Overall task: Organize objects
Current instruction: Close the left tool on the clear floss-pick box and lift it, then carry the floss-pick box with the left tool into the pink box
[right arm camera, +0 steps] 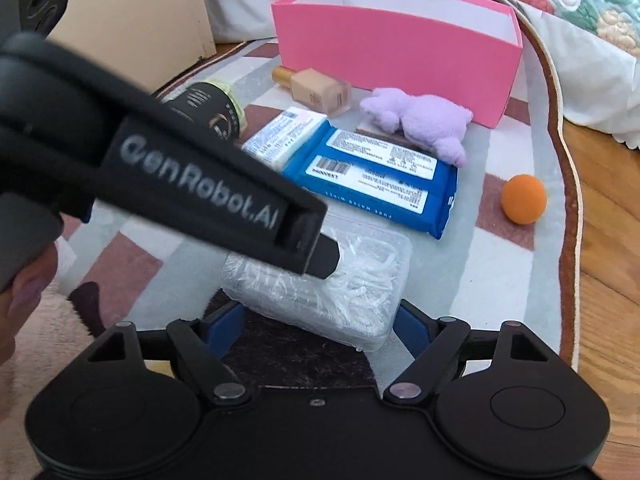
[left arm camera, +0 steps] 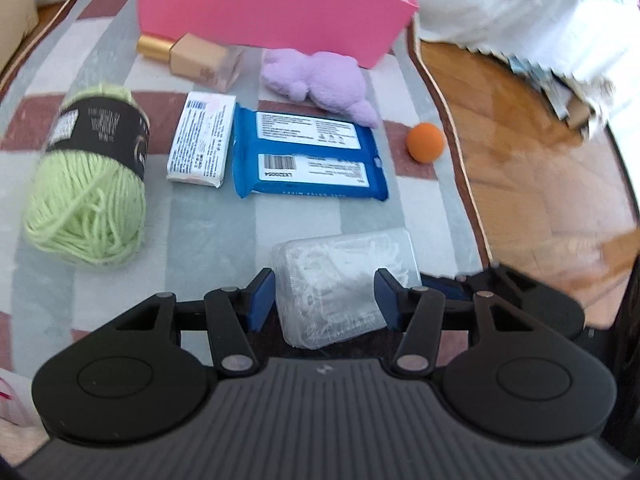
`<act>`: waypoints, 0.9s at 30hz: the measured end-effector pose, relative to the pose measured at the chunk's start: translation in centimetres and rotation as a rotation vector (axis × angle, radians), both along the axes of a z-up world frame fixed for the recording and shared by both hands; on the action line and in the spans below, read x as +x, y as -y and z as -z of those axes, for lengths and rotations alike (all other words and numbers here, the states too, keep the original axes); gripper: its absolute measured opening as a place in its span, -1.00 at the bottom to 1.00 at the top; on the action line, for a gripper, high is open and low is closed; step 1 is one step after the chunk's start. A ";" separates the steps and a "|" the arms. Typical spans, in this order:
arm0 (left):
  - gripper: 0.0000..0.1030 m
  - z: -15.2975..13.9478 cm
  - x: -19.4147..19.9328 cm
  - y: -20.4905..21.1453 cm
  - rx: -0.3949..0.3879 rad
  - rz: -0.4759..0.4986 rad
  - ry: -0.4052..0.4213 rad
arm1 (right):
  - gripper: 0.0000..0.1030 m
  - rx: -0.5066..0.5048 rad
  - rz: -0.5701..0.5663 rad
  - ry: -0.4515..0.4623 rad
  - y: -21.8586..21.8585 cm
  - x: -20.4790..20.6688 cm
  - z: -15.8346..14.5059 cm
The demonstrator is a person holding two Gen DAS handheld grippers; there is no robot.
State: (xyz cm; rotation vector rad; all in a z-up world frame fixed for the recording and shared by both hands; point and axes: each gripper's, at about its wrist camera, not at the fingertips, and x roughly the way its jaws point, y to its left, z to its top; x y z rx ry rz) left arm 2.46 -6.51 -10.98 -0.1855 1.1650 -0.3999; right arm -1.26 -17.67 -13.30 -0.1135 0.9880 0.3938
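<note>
While both tools bracket the same clear plastic box (left arm camera: 344,284), neither visibly squeezes it. The left tool (left arm camera: 325,295) has its blue pads on either side of the box's near end, the left pad just at its wall and the right pad close beside it; whether they actually press it cannot be told. In the right wrist view the right tool (right arm camera: 320,326) is spread wide, its blue pads standing apart from the box (right arm camera: 320,292), which lies tilted between them with its near corner toward the camera. The left tool's black body (right arm camera: 192,176) crosses this view from the upper left, its tip over the box's top.

The box rests on a checked rug (left arm camera: 208,232) of grey, white and dull red squares. Just beyond it lies a blue wipes pack (left arm camera: 308,156), label up, with a small white packet (left arm camera: 202,140) touching its left edge. Left of that sits a green yarn ball (left arm camera: 88,184) with a black band. Farther back are a purple plush toy (left arm camera: 320,82) and a beige bottle (left arm camera: 196,58) with a gold cap, both near the front wall of a pink box (left arm camera: 272,8). An orange ball (left arm camera: 425,142) sits alone near the rug's right border, with wooden floor (left arm camera: 540,184) beyond it.
</note>
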 end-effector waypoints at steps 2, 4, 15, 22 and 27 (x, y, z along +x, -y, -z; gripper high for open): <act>0.00 -1.0 -0.1 -0.2 -0.007 0.018 -0.001 | 0.64 -0.010 -0.015 0.006 -0.1 -0.2 -0.9; 0.00 -2.1 0.0 -0.7 -0.033 0.024 -0.002 | 0.64 -0.029 -0.030 0.018 -0.2 -0.2 -2.0; 0.00 -12.6 1.8 -2.1 -0.072 0.063 0.143 | 0.65 -0.016 -0.065 0.169 -0.6 1.4 -11.6; 0.00 -17.9 5.9 -1.9 0.006 0.073 0.214 | 0.64 -0.001 -0.102 0.256 -0.6 4.7 -16.8; 0.01 -19.7 9.6 -1.5 0.029 0.064 0.252 | 0.64 -0.042 -0.105 0.291 -0.9 9.4 -18.5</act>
